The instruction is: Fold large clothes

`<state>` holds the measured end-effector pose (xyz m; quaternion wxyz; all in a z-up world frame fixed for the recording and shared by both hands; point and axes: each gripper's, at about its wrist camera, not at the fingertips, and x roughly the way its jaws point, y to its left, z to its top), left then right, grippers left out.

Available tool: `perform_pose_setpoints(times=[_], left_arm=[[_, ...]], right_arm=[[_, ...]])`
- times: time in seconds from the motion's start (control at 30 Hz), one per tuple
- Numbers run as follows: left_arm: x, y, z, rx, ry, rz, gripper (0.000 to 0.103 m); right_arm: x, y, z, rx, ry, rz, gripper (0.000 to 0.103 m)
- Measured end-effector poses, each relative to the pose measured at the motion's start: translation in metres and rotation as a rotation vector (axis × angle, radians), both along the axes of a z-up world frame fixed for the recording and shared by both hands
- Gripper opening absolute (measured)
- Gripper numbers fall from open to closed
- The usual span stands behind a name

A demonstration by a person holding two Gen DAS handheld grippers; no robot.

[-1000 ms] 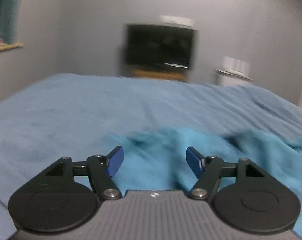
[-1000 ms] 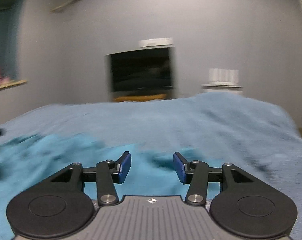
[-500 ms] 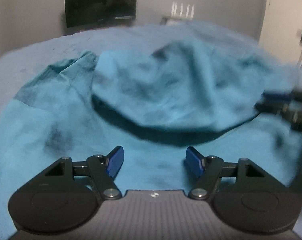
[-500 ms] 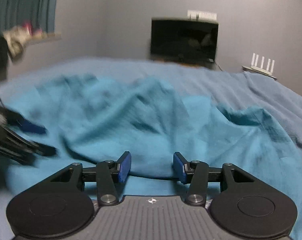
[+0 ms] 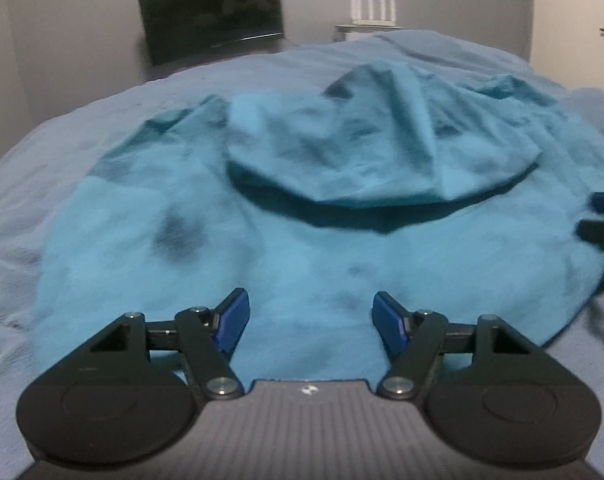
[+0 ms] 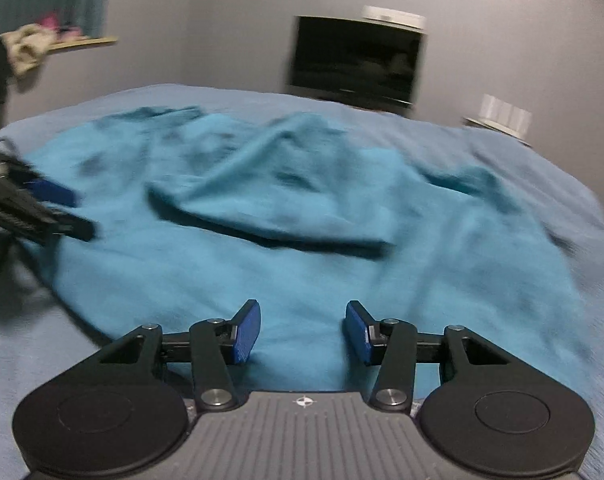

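Garment: teal garment (image 5: 302, 248) spread on the bed (image 5: 42, 168), rumpled; near portion lying fairly flat, far portion bunched.
Flap: loose fold of the same cloth (image 5: 374, 152) doubled over the middle, its edge casting a dark shadow beneath; also visible from the right wrist view (image 6: 286, 200).
Left hand-held gripper (image 5: 308, 320): blue pads spread wide, nothing between them; poised over the near edge of the cloth, contact with it not determinable.
Right hand-held gripper (image 6: 302, 330): pads likewise well apart, nothing gripped; placed over the near hem toward the garment's right side.
Cross-view: each gripper showing at the margin of the other's view, well apart across the cloth.
Step in hand (judged): preparing to take hold of the garment for flattening ahead of a first fold.
Method advised: take a single layer at the hem or at the flap's two corners, not a bunch; close fully before lifting; draw both holds apart evenly so that creases pull out; lay the flap back flat.
Risk (judged): pinching the bed cover together with the cloth; uneven pull leaving a skewed fold.
Surroundings: dark screen (image 5: 212, 8) against the far wall.
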<state>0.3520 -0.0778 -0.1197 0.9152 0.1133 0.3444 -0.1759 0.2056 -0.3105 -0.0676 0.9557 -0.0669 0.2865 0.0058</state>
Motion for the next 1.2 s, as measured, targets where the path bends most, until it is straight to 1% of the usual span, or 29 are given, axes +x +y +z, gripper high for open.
perform_pose_setpoints(times=[0.03, 0.07, 0.17, 0.2, 0.27, 0.33, 0.4, 0.5, 0.57, 0.63, 0.7, 0.73, 0.77, 0.83, 0.87, 0.93, 1.0, 1.07, 1.1, 1.13, 1.17, 1.2], left_arm=[[-0.001, 0.005, 0.000, -0.003, 0.002, 0.015, 0.069], [-0.003, 0.010, 0.002, -0.012, 0.005, 0.029, 0.069], [-0.007, 0.024, 0.003, -0.044, 0.018, 0.064, 0.071], [-0.009, 0.028, 0.004, -0.049, 0.021, 0.071, 0.071], [-0.011, 0.032, 0.004, -0.050, 0.022, 0.074, 0.071], [-0.012, 0.032, 0.004, -0.048, 0.020, 0.073, 0.071], [-0.011, 0.031, 0.003, -0.040, 0.016, 0.074, 0.072], [-0.013, 0.031, 0.002, -0.029, 0.012, 0.072, 0.073], [-0.013, 0.033, 0.002, -0.032, 0.016, 0.071, 0.073], [-0.014, 0.035, 0.002, -0.041, 0.020, 0.074, 0.074], [-0.014, 0.036, 0.002, -0.042, 0.026, 0.074, 0.076], [-0.015, 0.037, 0.003, -0.043, 0.027, 0.075, 0.076], [-0.017, 0.039, 0.004, -0.046, 0.029, 0.079, 0.077], [-0.020, 0.048, 0.007, -0.068, 0.037, 0.105, 0.080], [-0.021, 0.053, 0.008, -0.081, 0.045, 0.132, 0.081], [-0.020, 0.068, 0.011, -0.140, 0.078, 0.192, 0.081], [-0.022, 0.076, 0.014, -0.187, 0.088, 0.221, 0.081], [-0.026, 0.074, 0.016, -0.182, 0.070, 0.217, 0.081], [-0.027, 0.071, 0.017, -0.163, 0.061, 0.211, 0.081], [-0.028, 0.067, 0.016, -0.142, 0.053, 0.204, 0.081], [-0.029, 0.065, 0.015, -0.130, 0.049, 0.200, 0.081], [-0.028, 0.064, 0.015, -0.126, 0.050, 0.199, 0.081]], right_arm=[[-0.003, -0.007, 0.000, 0.008, 0.003, -0.040, 0.059], [-0.006, -0.013, -0.001, 0.031, 0.009, -0.075, 0.064], [-0.014, -0.030, -0.005, 0.102, 0.026, -0.166, 0.064], [-0.015, -0.032, -0.005, 0.106, 0.024, -0.190, 0.064], [-0.019, -0.029, -0.002, 0.114, -0.011, -0.206, 0.060], [-0.025, -0.020, 0.005, 0.116, -0.078, -0.191, 0.060], [-0.031, -0.005, 0.014, 0.129, -0.152, -0.122, 0.060], [-0.029, 0.026, 0.018, 0.118, -0.179, 0.005, 0.059], [-0.022, 0.045, 0.012, 0.090, -0.149, 0.073, 0.059], [-0.012, 0.060, -0.002, 0.042, -0.093, 0.114, 0.059], [-0.006, 0.068, -0.019, 0.002, 0.003, 0.136, 0.061], [-0.007, 0.071, -0.030, -0.029, 0.041, 0.146, 0.061], [-0.009, 0.076, -0.037, -0.090, 0.066, 0.161, 0.062], [-0.019, 0.087, -0.042, -0.212, 0.082, 0.204, 0.062], [-0.023, 0.086, -0.038, -0.222, 0.093, 0.209, 0.062], [-0.030, 0.075, -0.026, -0.130, 0.096, 0.173, 0.061], [-0.041, 0.053, -0.014, 0.021, 0.096, 0.078, 0.062], [-0.053, 0.022, -0.007, 0.218, 0.105, -0.044, 0.068], [-0.058, 0.006, -0.006, 0.308, 0.106, -0.108, 0.070], [-0.065, -0.013, -0.005, 0.410, 0.104, -0.202, 0.076], [-0.069, -0.028, -0.006, 0.482, 0.099, -0.270, 0.081], [-0.070, -0.042, -0.008, 0.538, 0.100, -0.339, 0.081]])
